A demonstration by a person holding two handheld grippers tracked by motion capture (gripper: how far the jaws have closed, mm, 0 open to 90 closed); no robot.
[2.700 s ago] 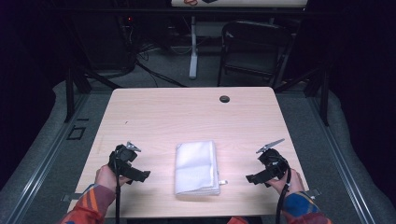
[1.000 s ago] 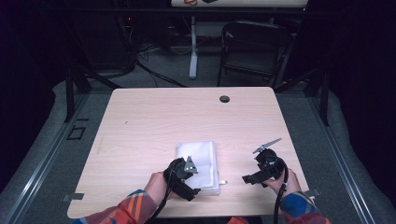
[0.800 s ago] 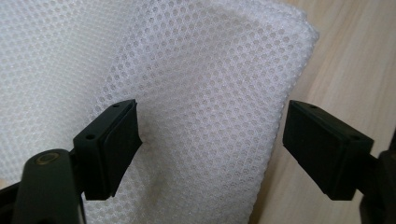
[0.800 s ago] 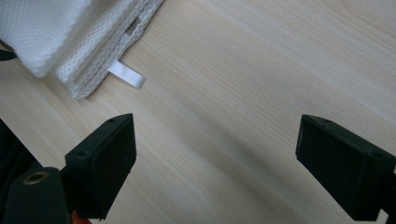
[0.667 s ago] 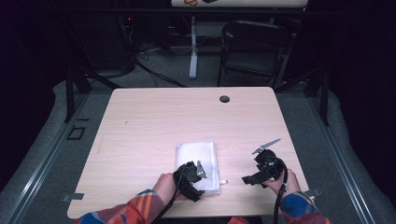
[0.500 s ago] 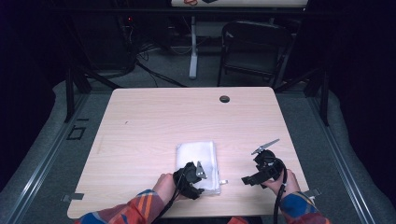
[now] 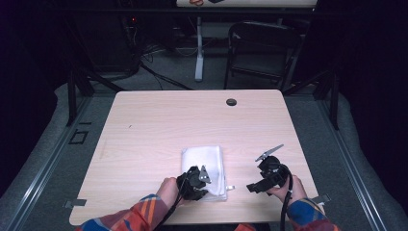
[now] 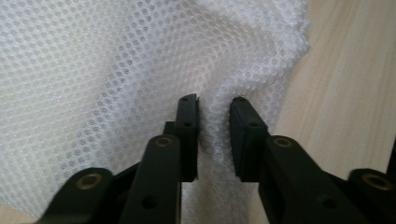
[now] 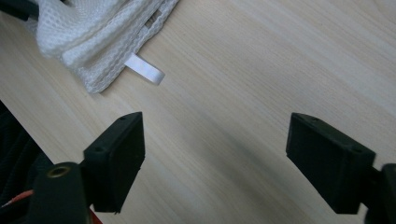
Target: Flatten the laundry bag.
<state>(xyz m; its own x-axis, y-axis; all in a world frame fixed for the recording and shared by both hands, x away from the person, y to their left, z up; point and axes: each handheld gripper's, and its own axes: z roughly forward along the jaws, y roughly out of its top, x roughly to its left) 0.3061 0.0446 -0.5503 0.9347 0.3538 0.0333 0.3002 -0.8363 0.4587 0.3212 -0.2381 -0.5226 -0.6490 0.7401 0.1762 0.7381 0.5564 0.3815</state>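
A folded white mesh cloth (image 7: 204, 161) lies on the light wooden table (image 7: 168, 125), near its front edge. My left gripper (image 7: 202, 186) is at the cloth's near end. In the left gripper view its jaws (image 8: 215, 116) have just been closing and now pinch a raised fold of the cloth (image 8: 93, 70) between the pads. My right gripper (image 7: 255, 186) hovers to the right of the cloth, open, with only bare table (image 9: 243, 93) between its jaws (image 9: 215, 140). The cloth's corner (image 9: 88, 42) and its white label (image 9: 145, 70) lie beyond the right gripper's left jaw.
A small black round plug (image 7: 231, 102) sits in the table near its far edge. A dark folding chair (image 7: 262, 48) and a white table leg (image 7: 198, 48) stand on the floor beyond the table. Metal floor rails (image 7: 43, 163) run along both sides.
The left hand has come from the table's left side to the cloth's near end, and its jaws have closed on a fold. The right gripper has barely shifted.
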